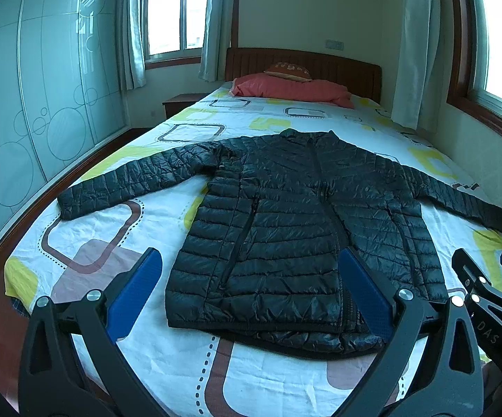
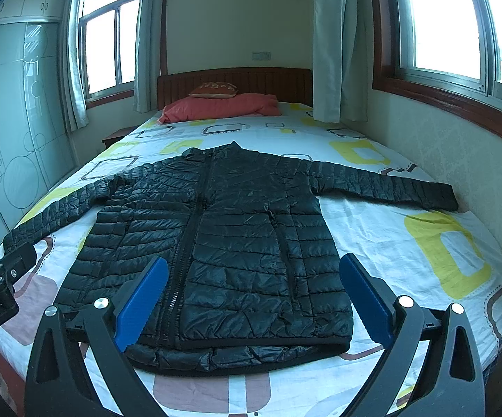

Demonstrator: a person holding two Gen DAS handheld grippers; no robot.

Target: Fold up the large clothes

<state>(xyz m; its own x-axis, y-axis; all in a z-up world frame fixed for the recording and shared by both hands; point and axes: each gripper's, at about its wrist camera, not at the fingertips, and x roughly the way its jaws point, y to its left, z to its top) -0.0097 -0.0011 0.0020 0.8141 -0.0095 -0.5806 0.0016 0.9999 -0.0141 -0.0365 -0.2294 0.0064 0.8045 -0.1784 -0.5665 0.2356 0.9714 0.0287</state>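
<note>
Black quilted puffer jacket, zipped shut, spread flat face-up on patterned bedsheet; collar toward 12 o'clock, hem toward 6, sleeves outstretched toward 9 and 3.

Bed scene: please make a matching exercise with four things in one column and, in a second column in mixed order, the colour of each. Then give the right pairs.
Things:
1. jacket
2. bedding folded at the headboard
3. gripper fingers
4. headboard

Colours:
A. blue
B. brown
C. black
D. salmon red

Pairs: 1-C, 2-D, 3-A, 4-B
</note>
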